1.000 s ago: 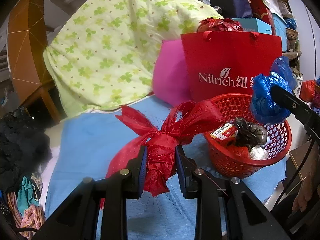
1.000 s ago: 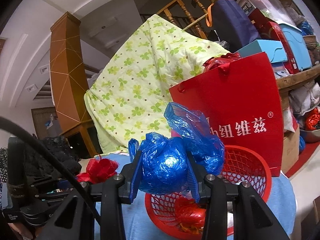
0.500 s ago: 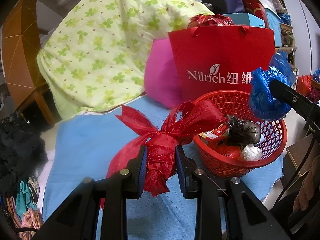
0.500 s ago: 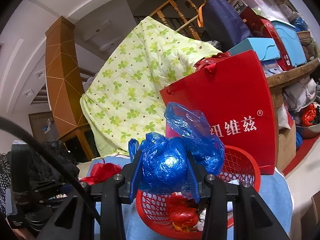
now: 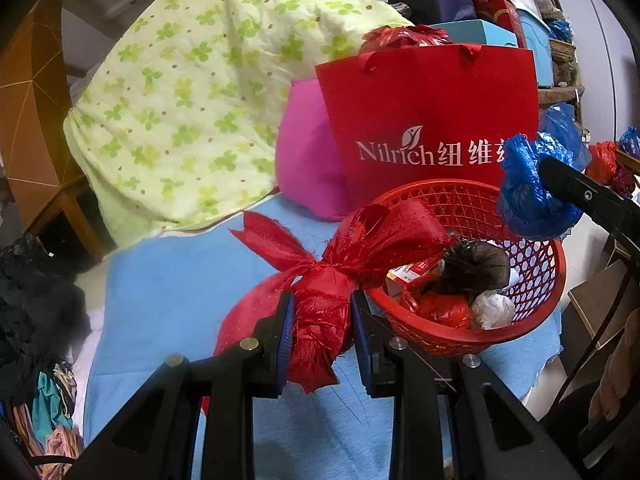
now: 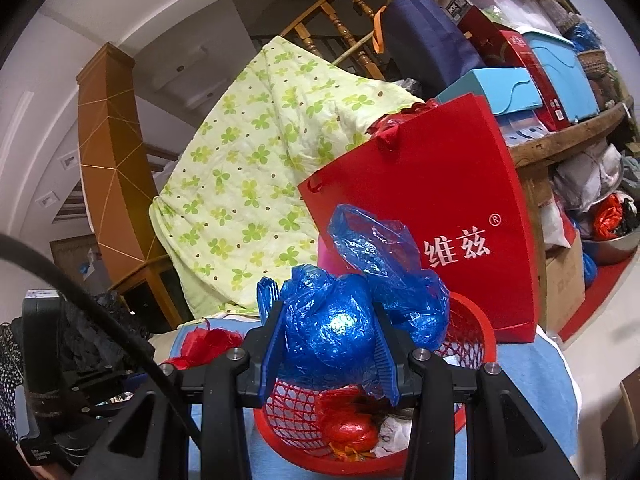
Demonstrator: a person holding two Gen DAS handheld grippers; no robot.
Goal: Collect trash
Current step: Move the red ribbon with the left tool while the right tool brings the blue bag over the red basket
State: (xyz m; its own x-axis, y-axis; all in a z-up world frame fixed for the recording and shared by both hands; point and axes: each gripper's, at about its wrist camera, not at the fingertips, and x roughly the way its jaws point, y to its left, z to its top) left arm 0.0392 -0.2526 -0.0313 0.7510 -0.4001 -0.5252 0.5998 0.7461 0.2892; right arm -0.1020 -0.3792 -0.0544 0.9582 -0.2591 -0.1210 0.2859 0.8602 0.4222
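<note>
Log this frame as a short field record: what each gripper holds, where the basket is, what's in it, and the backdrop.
left gripper: shut on red mesh bundle, beside the basket
right gripper: shut on blue plastic bag, held above the basket
red basket: on blue cloth
basket contents: dark wad, red wrapper, white crumple
behind basket: red Nilrich gift bag, pink cushion, green clover quilt
</note>
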